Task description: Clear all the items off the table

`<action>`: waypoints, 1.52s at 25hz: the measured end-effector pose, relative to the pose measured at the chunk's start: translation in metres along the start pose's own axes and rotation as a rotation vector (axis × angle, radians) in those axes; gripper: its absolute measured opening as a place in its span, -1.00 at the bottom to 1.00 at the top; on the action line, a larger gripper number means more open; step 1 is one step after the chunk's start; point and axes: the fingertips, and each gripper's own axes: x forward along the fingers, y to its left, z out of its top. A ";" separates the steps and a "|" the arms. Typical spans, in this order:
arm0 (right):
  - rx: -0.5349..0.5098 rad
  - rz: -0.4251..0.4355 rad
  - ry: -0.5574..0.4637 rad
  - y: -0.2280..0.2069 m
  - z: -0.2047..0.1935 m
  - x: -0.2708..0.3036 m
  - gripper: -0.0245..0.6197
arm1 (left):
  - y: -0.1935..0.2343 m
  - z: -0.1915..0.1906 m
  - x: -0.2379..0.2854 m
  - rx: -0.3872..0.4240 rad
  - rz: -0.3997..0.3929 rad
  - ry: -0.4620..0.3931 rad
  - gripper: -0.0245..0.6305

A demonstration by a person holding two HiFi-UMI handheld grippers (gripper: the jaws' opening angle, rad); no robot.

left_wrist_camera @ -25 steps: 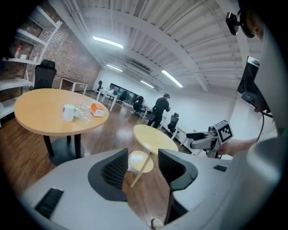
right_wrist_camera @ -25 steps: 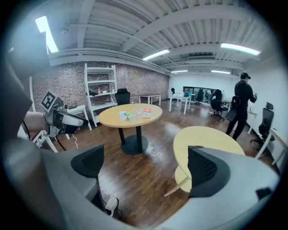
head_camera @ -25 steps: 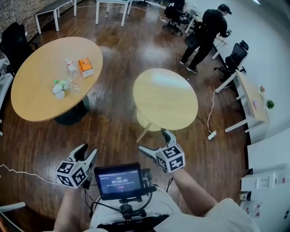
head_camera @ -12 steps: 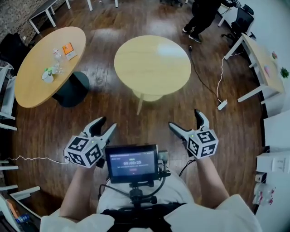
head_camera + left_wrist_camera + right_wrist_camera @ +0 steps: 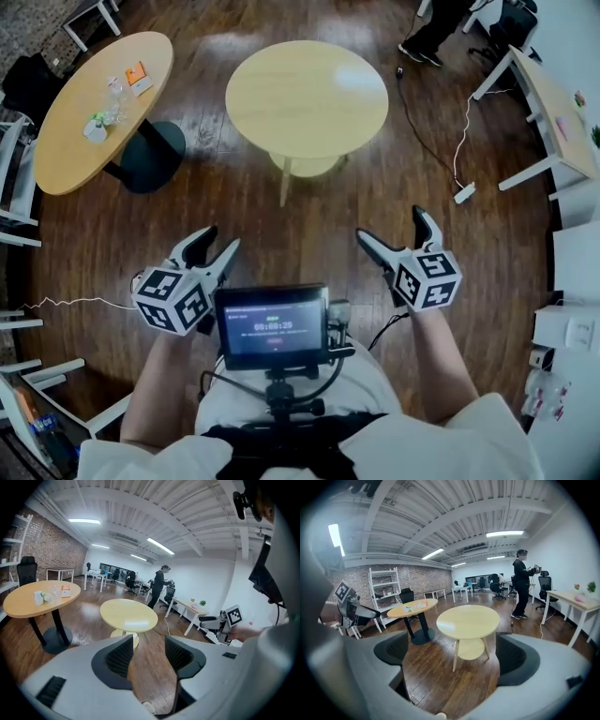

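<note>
An oval wooden table (image 5: 66, 159) stands at the far left of the head view. On it lie an orange box (image 5: 139, 77), a clear plastic bottle (image 5: 115, 92) and a white cup (image 5: 95, 130). A bare round table (image 5: 309, 94) stands nearer, ahead of me. My left gripper (image 5: 220, 239) and right gripper (image 5: 389, 225) hover over the wood floor, both open and holding nothing, well short of both tables. The left gripper view shows its jaws (image 5: 147, 641) apart, with the oval table (image 5: 23, 606) far left. In the right gripper view the gripper (image 5: 452, 653) frames the round table (image 5: 468, 618).
A person (image 5: 441, 28) stands at the far right by a white desk (image 5: 553, 122). A power strip (image 5: 462, 192) with its cable lies on the floor right of the round table. A black chair (image 5: 28, 80) sits beside the oval table. A white cable (image 5: 75, 302) runs along the floor at left.
The view has pulled back and tilted down, so both tables sit higher and smaller in frame. My grippers have spread wider apart; both stay open.
</note>
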 end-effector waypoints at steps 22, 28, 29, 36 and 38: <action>0.120 -0.113 -0.089 0.118 -0.001 -0.076 0.91 | 0.043 -0.042 -0.100 -0.009 -0.120 -0.025 -0.29; 0.104 -0.145 -0.049 0.136 -0.016 -0.080 0.90 | 0.051 -0.059 -0.106 -0.023 -0.152 -0.004 -0.29; 0.103 -0.145 -0.043 0.138 -0.019 -0.081 0.90 | 0.051 -0.061 -0.107 -0.024 -0.156 -0.001 -0.29; 0.071 -0.124 -0.018 0.151 -0.021 -0.077 0.90 | 0.052 -0.060 -0.115 -0.020 -0.160 -0.004 -0.29; 0.047 -0.123 -0.008 0.150 -0.019 -0.073 0.90 | 0.054 -0.060 -0.113 -0.022 -0.154 -0.006 -0.29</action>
